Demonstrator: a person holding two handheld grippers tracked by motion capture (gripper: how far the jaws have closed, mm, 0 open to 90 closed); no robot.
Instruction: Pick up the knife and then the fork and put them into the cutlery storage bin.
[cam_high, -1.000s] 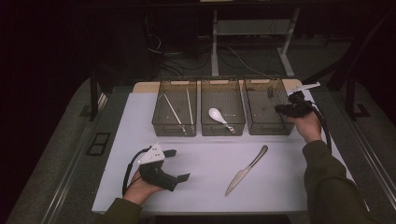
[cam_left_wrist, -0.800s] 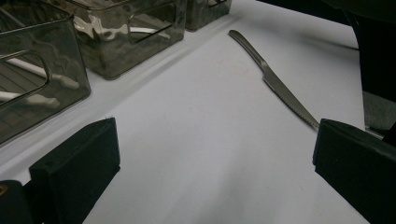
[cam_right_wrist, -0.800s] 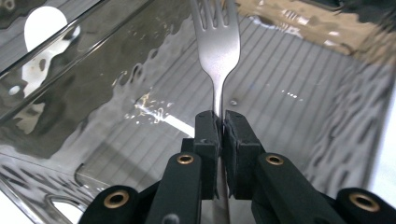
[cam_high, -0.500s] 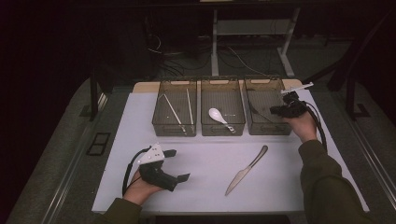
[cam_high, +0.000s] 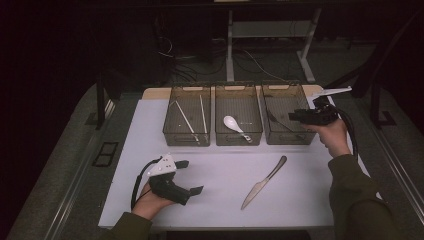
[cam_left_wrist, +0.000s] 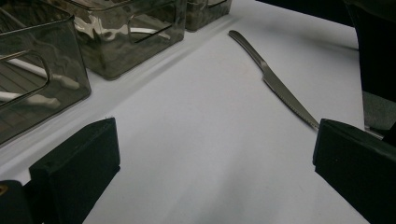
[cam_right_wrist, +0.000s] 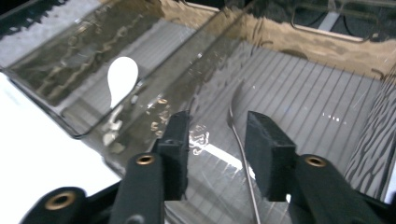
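White bench (cam_high: 215, 165), widest thing on show, carrying three smoked plastic bins in a row. Right gripper (cam_right_wrist: 217, 135) hovering over the right bin (cam_high: 287, 139), tilted down into it. Jaws partly apart, just been opening, gripping nothing. Slim steel utensil (cam_right_wrist: 238, 135) lying flat on the ribbed bin floor directly beneath the gap between them, its curved head pointing away from the gripper; fork or spoon, hard to tell.

Probably light, stiff and unbreakable, but polished and thin, so likely slippery and quick to pivot if pinched off-centre. Best taken across the handle near its middle, pads square on the narrow edges, squeezed firmly. Lying so low on the ribs, hard to get under; nearby bin walls leaving little room for open jaws.

Off to the left of the right gripper, in the middle bin, a white spoon (cam_high: 231, 122).

Left gripper (cam_left_wrist: 215, 135) resting on the bench, spread wide, empty. Ahead of it and towards its right jaw, a table knife (cam_left_wrist: 280, 88) flat on the bench, serrated blade nearest the gripper, handle pointing away towards the bins. Same judgement there: rigid, slick, low-lying; handle the safer place to grip, clear of the toothed edge.
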